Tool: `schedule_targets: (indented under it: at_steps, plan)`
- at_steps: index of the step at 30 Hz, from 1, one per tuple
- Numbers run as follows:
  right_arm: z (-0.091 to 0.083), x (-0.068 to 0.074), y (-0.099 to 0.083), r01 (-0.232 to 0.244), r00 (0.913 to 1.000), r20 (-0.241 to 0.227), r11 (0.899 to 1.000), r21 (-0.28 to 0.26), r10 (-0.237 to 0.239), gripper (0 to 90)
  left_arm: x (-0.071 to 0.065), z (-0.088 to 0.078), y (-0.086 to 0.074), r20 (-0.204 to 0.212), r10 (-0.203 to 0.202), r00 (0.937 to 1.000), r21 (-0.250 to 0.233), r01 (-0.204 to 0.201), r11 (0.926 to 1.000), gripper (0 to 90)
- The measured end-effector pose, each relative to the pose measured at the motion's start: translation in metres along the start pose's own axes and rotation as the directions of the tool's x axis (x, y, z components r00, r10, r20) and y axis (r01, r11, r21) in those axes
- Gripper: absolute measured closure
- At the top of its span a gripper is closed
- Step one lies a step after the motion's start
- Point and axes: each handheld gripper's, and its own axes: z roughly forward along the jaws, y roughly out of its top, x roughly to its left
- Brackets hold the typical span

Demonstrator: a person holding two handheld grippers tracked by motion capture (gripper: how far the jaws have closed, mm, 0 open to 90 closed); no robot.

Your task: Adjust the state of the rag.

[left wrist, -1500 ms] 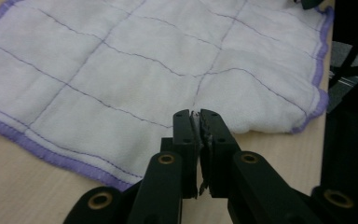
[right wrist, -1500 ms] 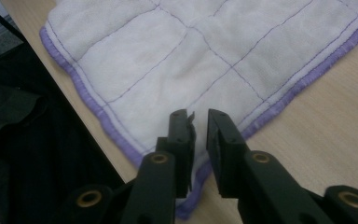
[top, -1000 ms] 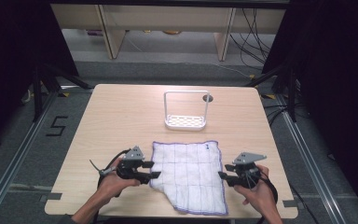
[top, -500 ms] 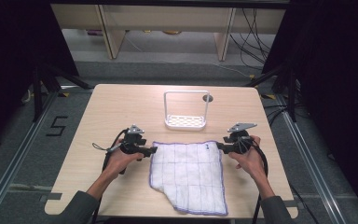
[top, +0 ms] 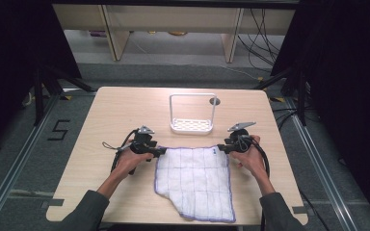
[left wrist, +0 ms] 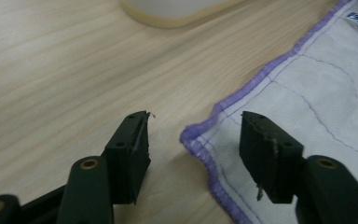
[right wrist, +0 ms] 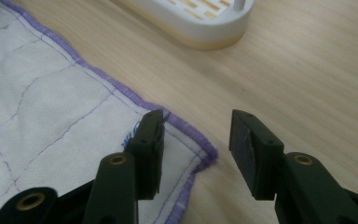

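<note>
A white quilted cloth (top: 195, 180) with a purple hem lies flat on the near half of the wooden table (top: 111, 110). My left gripper (top: 161, 151) sits at the cloth's far left corner (left wrist: 191, 135), jaws open astride that corner. My right gripper (top: 220, 149) sits at the far right corner (right wrist: 205, 156), also open, with the corner between its jaws. In both gripper views the cloth (left wrist: 317, 98) (right wrist: 51, 107) rests on the wood, not pinched. A hand holds each gripper.
A white rack (top: 192, 115) with a slotted base and a tall wire frame stands just beyond the cloth, mid-table. Its base (right wrist: 200, 21) shows close ahead in the right gripper view. A small dark round mark (top: 215, 101) lies behind it.
Both grippers moved away from the person along the cloth's side edges, from its middle to its far corners. The cloth itself has stayed flat.
</note>
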Motion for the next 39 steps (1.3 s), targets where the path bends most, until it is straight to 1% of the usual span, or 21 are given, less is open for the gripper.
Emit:
schedule_targets:
  at_steps: [1, 2, 3, 7, 9, 13, 15, 17, 21, 22, 23, 24, 25, 26, 28, 29, 32, 34, 36, 38, 39]
  plan:
    - [0.005, 0.002, 0.0, -0.004, 1.0, -0.006, 0.999, 0.045, 0.004, 56.3, -0.002, 0.001, 0.001, 0.003, 0.029, 0.9996, -0.009, -0.029, 0.9995, 50.8]
    - [0.009, 0.002, -0.001, 0.015, 0.9999, 0.003, 0.999, 0.039, -0.015, 57.9, -0.002, 0.001, 0.001, 0.003, 0.029, 0.9996, -0.009, -0.029, 0.9995, 53.9]
    - [0.01, 0.003, -0.002, 0.03, 0.9995, 0.009, 0.999, 0.045, -0.03, 62.0, -0.004, 0.002, 0.001, 0.02, 0.063, 0.9978, -0.012, -0.063, 0.9979, 59.2]
    - [0.007, 0.004, -0.001, 0.022, 0.9993, -0.032, 0.998, 0.065, -0.02, 83.4, -0.009, 0.005, 0.0, 0.033, 0.096, 0.9948, -0.015, -0.096, 0.9953, 81.7]
    - [0.007, 0.004, -0.001, 0.042, 0.9988, -0.029, 0.998, 0.053, -0.04, 86.1, -0.011, 0.004, 0.001, 0.034, 0.112, 0.9931, -0.028, -0.112, 0.9934, 85.0]
    - [-0.003, 0.006, 0.003, 0.021, 0.9994, -0.028, 0.999, 0.033, -0.02, 86.9, -0.011, -0.006, 0.006, 0.029, 0.13, 0.9911, -0.074, -0.127, 0.9891, 85.7]
    - [-0.012, 0.007, 0.008, 0.026, 0.9992, -0.031, 1.0, -0.011, -0.026, 87.1, -0.01, -0.013, 0.009, 0.027, 0.133, 0.9907, -0.093, -0.13, 0.9871, 85.7]
    - [-0.022, 0.008, 0.013, 0.059, 0.998, -0.02, 0.996, -0.062, -0.06, 87.1, -0.009, -0.019, 0.012, 0.023, 0.139, 0.99, -0.115, -0.136, 0.9841, 85.8]
    - [-0.038, 0.011, 0.023, 0.05, 0.998, -0.033, 0.992, -0.113, -0.054, 87.2, -0.009, -0.028, 0.02, 0.018, 0.131, 0.9912, -0.148, -0.127, 0.9807, 85.8]
    - [-0.039, 0.009, 0.025, 0.08, 0.9964, -0.017, 0.989, -0.123, -0.083, 87.2, -0.009, -0.03, 0.022, 0.014, 0.136, 0.9907, -0.153, -0.132, 0.9795, 85.8]
    - [-0.043, 0.011, 0.027, 0.06, 0.9974, -0.033, 0.994, -0.093, -0.064, 87.2, -0.01, -0.031, 0.024, 0.015, 0.127, 0.9918, -0.168, -0.123, 0.9782, 85.8]
    - [-0.041, 0.012, 0.027, 0.053, 0.9981, -0.025, 0.99, -0.127, -0.056, 87.2, -0.01, -0.033, 0.026, 0.013, 0.138, 0.9904, -0.167, -0.133, 0.977, 85.8]
    - [-0.045, 0.011, 0.029, 0.065, 0.9971, -0.032, 0.993, -0.099, -0.069, 87.2, -0.01, -0.036, 0.028, 0.012, 0.15, 0.9887, -0.16, -0.146, 0.9762, 85.8]
    - [-0.045, 0.009, 0.029, 0.088, 0.9957, -0.018, 0.989, -0.123, -0.091, 87.2, -0.011, -0.036, 0.03, 0.011, 0.138, 0.9903, -0.177, -0.134, 0.975, 85.7]
    - [-0.049, 0.01, 0.03, 0.073, 0.9966, -0.029, 0.992, -0.107, -0.077, 87.2, -0.011, -0.039, 0.032, 0.012, 0.138, 0.9903, -0.182, -0.134, 0.9742, 85.8]
    - [-0.05, 0.009, 0.032, 0.089, 0.9956, -0.02, 0.988, -0.124, -0.092, 87.3, -0.011, -0.042, 0.036, 0.016, 0.14, 0.9901, -0.192, -0.134, 0.9723, 85.8]
    - [-0.056, 0.011, 0.034, 0.068, 0.9971, -0.024, 0.988, -0.138, -0.072, 87.3, -0.013, -0.048, 0.04, 0.021, 0.141, 0.9898, -0.206, -0.133, 0.9694, 85.8]
    - [-0.07, 0.016, 0.039, 0.075, 0.9963, -0.028, 0.983, -0.165, -0.081, 87.4, -0.017, -0.06, 0.044, 0.025, 0.151, 0.9882, -0.23, -0.141, 0.9628, 85.8]
    - [-0.08, 0.017, 0.042, 0.098, 0.9945, -0.017, 0.979, -0.179, -0.103, 87.4, -0.018, -0.066, 0.047, 0.034, 0.148, 0.9884, -0.236, -0.136, 0.9621, 85.8]
    - [-0.085, 0.019, 0.043, 0.086, 0.9956, -0.019, 0.98, -0.179, -0.091, 87.4, -0.018, -0.07, 0.048, 0.039, 0.151, 0.9878, -0.237, -0.137, 0.9617, 85.8]
    - [-0.09, 0.019, 0.046, 0.113, 0.9932, -0.009, 0.976, -0.189, -0.116, 87.4, -0.019, -0.074, 0.051, 0.044, 0.155, 0.9869, -0.248, -0.139, 0.9586, 85.8]
